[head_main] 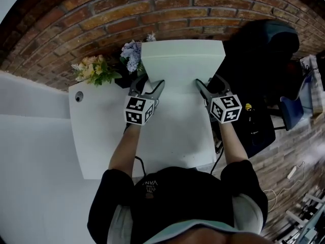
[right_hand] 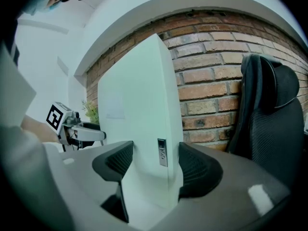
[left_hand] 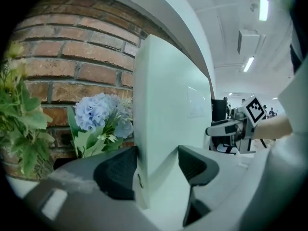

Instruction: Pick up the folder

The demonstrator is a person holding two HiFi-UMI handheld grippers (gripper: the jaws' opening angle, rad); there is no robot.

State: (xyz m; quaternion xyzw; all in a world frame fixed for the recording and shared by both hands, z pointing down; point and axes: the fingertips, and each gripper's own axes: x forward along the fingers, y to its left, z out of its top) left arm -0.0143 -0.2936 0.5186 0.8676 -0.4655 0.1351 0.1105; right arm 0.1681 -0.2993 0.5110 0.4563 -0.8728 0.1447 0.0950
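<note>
A white box folder (head_main: pixel 183 60) stands upright at the far end of the white table (head_main: pixel 101 131), against the brick wall. My left gripper (head_main: pixel 151 83) holds its left lower edge and my right gripper (head_main: pixel 209 81) its right lower edge. In the left gripper view the folder (left_hand: pixel 168 109) fills the gap of the left gripper (left_hand: pixel 156 165), both pads against it. In the right gripper view the folder's spine (right_hand: pixel 139 109), with a small label, sits pressed between the pads of the right gripper (right_hand: pixel 154 162). Each gripper shows in the other's view, across the folder.
Yellow flowers (head_main: pixel 94 69) and a blue hydrangea (head_main: pixel 131 52) stand left of the folder by the brick wall (head_main: pixel 167 9). A black office chair (head_main: pixel 264 50) is close on the right. A cable hole (head_main: pixel 78 96) marks the table's left side.
</note>
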